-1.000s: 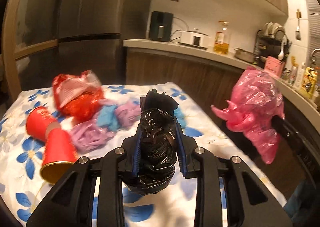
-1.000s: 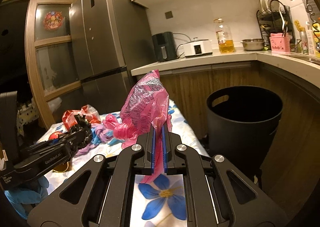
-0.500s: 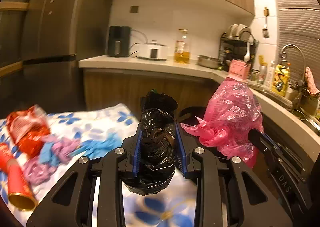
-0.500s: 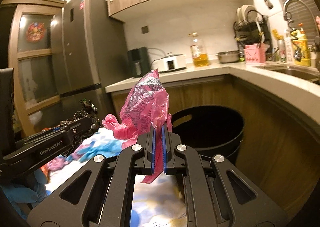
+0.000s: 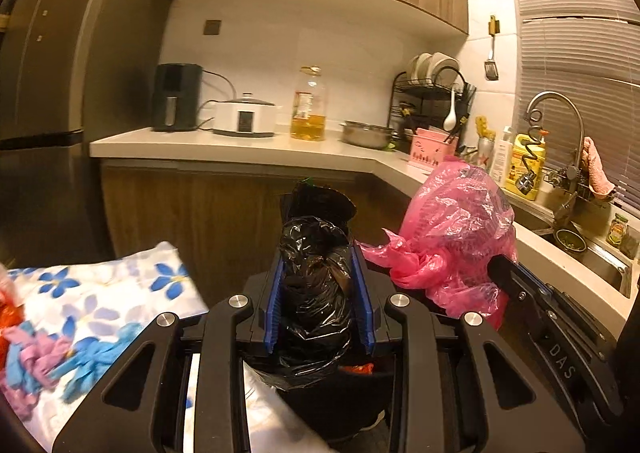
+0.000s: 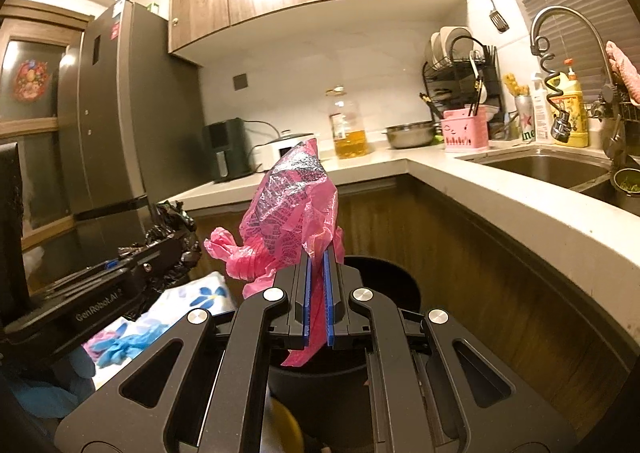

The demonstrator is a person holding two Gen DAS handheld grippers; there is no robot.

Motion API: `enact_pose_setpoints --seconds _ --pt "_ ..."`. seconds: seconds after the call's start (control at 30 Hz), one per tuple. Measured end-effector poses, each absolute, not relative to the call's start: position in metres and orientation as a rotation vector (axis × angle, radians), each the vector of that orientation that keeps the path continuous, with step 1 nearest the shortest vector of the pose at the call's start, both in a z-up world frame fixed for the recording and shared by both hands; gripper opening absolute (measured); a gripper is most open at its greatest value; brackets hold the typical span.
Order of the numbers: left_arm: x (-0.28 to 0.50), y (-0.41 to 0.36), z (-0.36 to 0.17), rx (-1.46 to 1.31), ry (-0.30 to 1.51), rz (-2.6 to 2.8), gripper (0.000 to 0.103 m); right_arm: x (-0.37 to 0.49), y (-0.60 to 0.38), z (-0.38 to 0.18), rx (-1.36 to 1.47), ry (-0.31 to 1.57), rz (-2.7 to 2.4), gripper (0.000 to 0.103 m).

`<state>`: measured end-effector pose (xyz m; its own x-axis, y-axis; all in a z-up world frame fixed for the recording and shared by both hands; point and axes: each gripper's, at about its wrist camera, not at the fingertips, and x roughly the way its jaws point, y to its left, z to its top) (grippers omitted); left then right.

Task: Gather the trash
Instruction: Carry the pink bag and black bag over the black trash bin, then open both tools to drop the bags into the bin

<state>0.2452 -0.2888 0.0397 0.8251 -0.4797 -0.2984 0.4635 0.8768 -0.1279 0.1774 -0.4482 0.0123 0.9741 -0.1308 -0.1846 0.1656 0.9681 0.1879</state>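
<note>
My left gripper [image 5: 318,253] is shut on a crumpled black plastic bag [image 5: 314,285], which bulges up between the blue pads. A crumpled pink plastic bag [image 6: 292,209] is pinched in my right gripper [image 6: 318,253], which is shut on it. The pink bag [image 5: 452,237] also shows to the right in the left wrist view. Both bags hang over a black trash bin [image 6: 384,273], whose rim lies just below the grippers. The left gripper [image 6: 160,253] with the black bag [image 6: 172,229] appears at the left of the right wrist view.
A table with a blue-flowered cloth [image 5: 120,293] lies to the left, with blue and purple gloves [image 5: 48,357] on it. A kitchen counter [image 6: 500,193] wraps around the bin, with a sink [image 6: 552,169] at right. A dark fridge [image 6: 120,133] stands behind.
Both grippers swung right, away from the table and over the black bin, each keeping its bag. The red cups and red bag have left the left wrist view.
</note>
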Motion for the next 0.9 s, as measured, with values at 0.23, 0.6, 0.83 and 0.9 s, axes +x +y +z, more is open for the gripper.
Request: enact_pose_setpoints --seconds 0.23,0.6,0.83,0.9 --pt "0.269 -0.314 0.025 -0.041 0.364 -0.544 0.032 0.199 -0.467 0.006 0.201 0.195 -0.179 0.006" --pt "0.291 -0.326 0.007 -0.046 0.406 -0.57 0.037 0.222 -0.478 -0.007 0.211 0.221 -0.185 0.006" --pt "0.299 -0.326 0.001 -0.053 0.424 -0.565 0.049 0.23 -0.481 -0.012 0.221 0.236 -0.175 0.008" --pt "0.3 -0.325 -0.001 -0.058 0.428 -0.569 0.054 0.233 -0.482 -0.013 0.224 0.241 -0.176 0.013"
